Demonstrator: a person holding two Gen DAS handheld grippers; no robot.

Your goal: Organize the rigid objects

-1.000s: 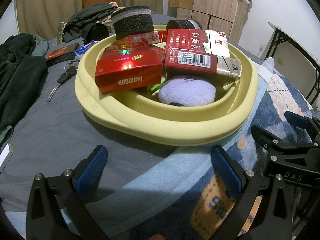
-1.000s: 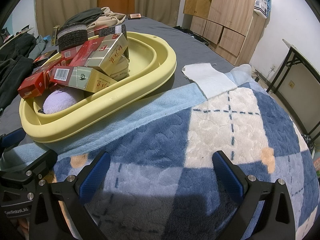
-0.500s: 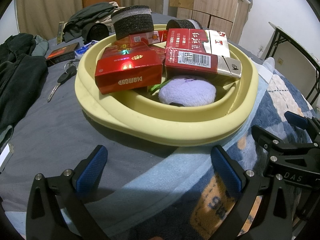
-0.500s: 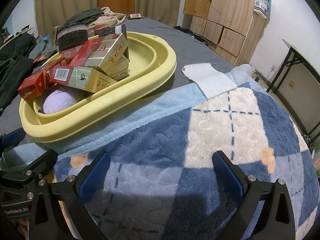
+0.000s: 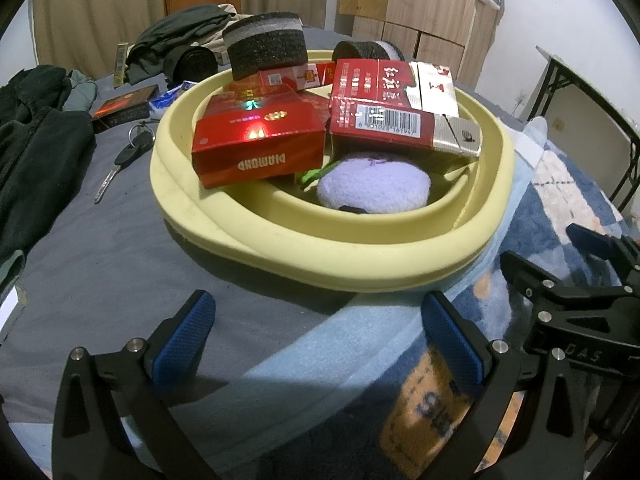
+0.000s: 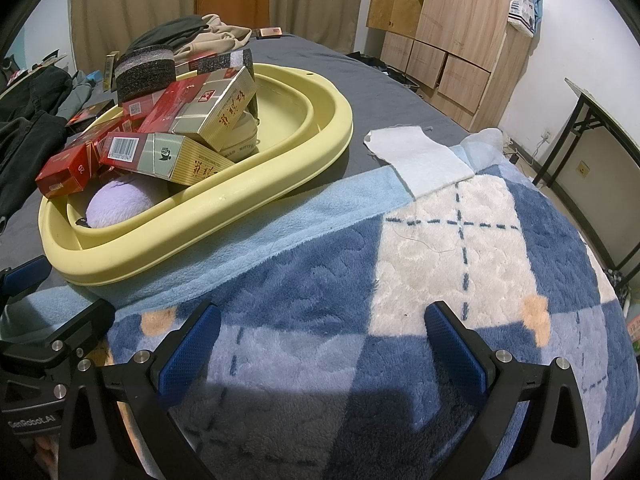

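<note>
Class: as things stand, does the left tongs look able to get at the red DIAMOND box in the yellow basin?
Probably yes: the left tongs are open, the DIAMOND box lies uncovered in the yellow basin.

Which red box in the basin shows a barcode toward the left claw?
The red-and-silver box on the right, above the purple plush. Its near side carries the barcode; the red box left of it shows only upside-down "DIAMOND" lettering.

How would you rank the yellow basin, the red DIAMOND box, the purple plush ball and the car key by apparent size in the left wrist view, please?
1. yellow basin
2. red DIAMOND box and purple plush ball: too alike to rank
3. car key
</note>
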